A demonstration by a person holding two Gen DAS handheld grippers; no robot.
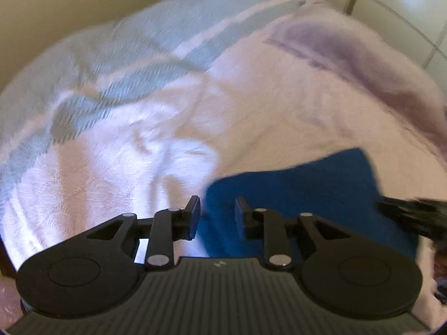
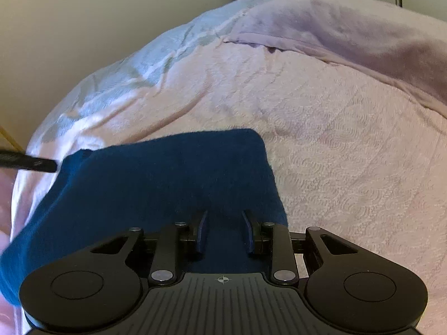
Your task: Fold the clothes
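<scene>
**Materials and finish: mostly cloth, matt plastic tools**

Blue garment [image 2: 167, 184] was soft matt cloth, slightly fuzzy knit or fleece, no sheen. Bedspread [image 2: 349, 167] was pale pink cloth with an embossed swirl texture, rough-looking, wrinkled. Blanket [image 2: 363, 33] at the far edge was lilac, plush and smoother. Left tool [image 1: 217, 215] and right tool [image 2: 225, 230] were black matt plastic with ribbed housings and small shiny metal pivot pins; finger pads [image 1: 194, 215] looked dark blue, rubbery. Wall [image 2: 69, 42] was smooth matt paint. Left view was blurred.
</scene>
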